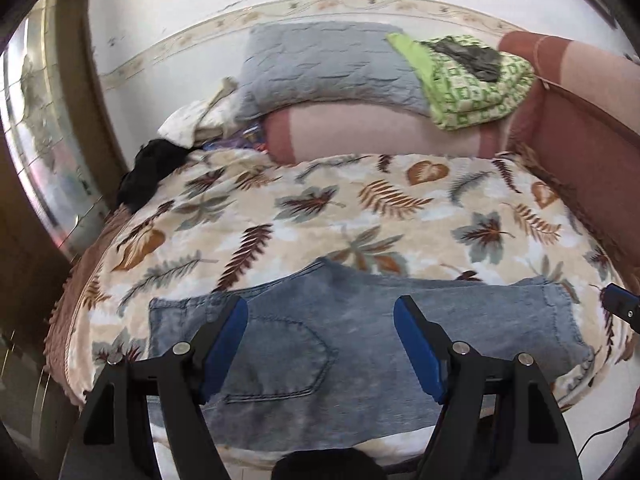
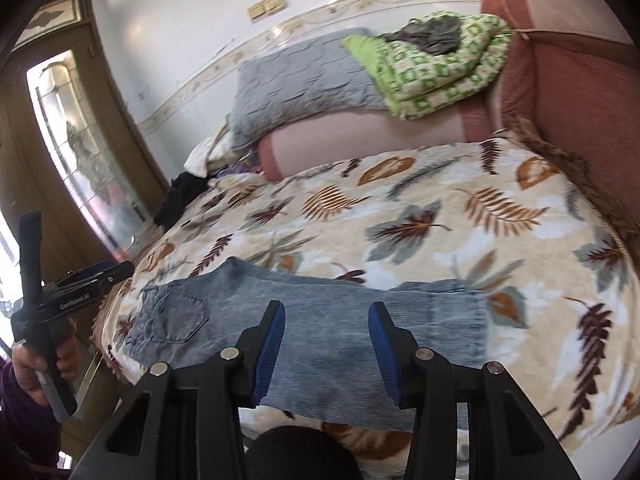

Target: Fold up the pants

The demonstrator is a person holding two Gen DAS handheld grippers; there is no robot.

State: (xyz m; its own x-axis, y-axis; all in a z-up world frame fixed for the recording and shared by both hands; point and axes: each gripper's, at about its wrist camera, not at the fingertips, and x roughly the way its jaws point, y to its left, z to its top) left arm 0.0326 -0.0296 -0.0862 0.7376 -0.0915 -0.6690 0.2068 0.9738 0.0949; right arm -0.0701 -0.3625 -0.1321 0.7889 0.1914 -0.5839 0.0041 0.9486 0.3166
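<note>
Pants (image 1: 360, 344) flat on blanket (image 1: 320, 216) at near edge, lengthwise left to right; left gripper (image 1: 320, 344) and right gripper (image 2: 327, 350) above them, jaws apart; pillow (image 1: 320, 68) behind, against wall; folded quilt (image 1: 476, 88) right of pillow.

Leaf-print bed (image 1: 360, 208) carries denim pants (image 1: 360, 340) and pillows (image 1: 380, 136).

Counting by kind: one pair of jeans (image 1: 360, 344) is lying on one leaf-print blanket (image 1: 320, 208). One grey pillow (image 1: 320, 64), one green checked quilt (image 1: 480, 84) and one black garment (image 1: 148, 172) are showing. Two grippers are appearing, left gripper (image 1: 320, 344) and right gripper (image 2: 326, 352), each showing two blue fingers (image 1: 224, 344).
</note>
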